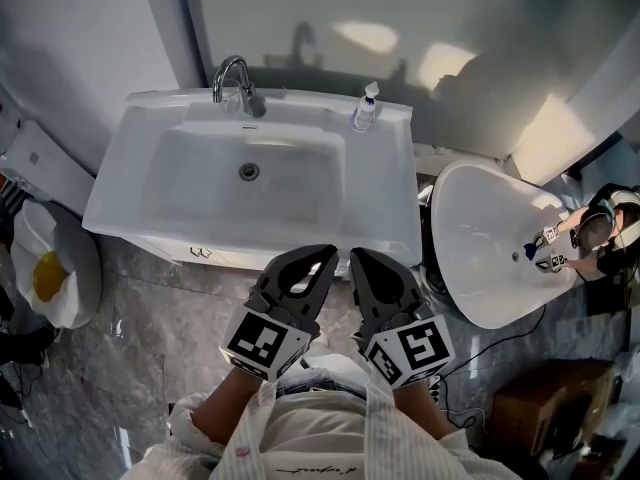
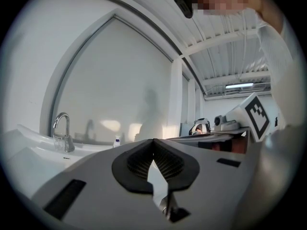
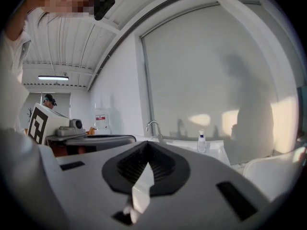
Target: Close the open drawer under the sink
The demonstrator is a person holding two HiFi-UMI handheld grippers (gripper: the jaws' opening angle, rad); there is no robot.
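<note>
Left gripper and right gripper are held shut, empty; drawer just ahead looks pushed in already, so little's left.

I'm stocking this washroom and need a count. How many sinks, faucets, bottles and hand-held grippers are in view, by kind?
White rectangular ceramic sink: 1
Curved chrome metal faucet: 1
Small clear plastic bottle with blue top: 1
Grey plastic hand-held gripper: 2, left and right
Total: 5
</note>
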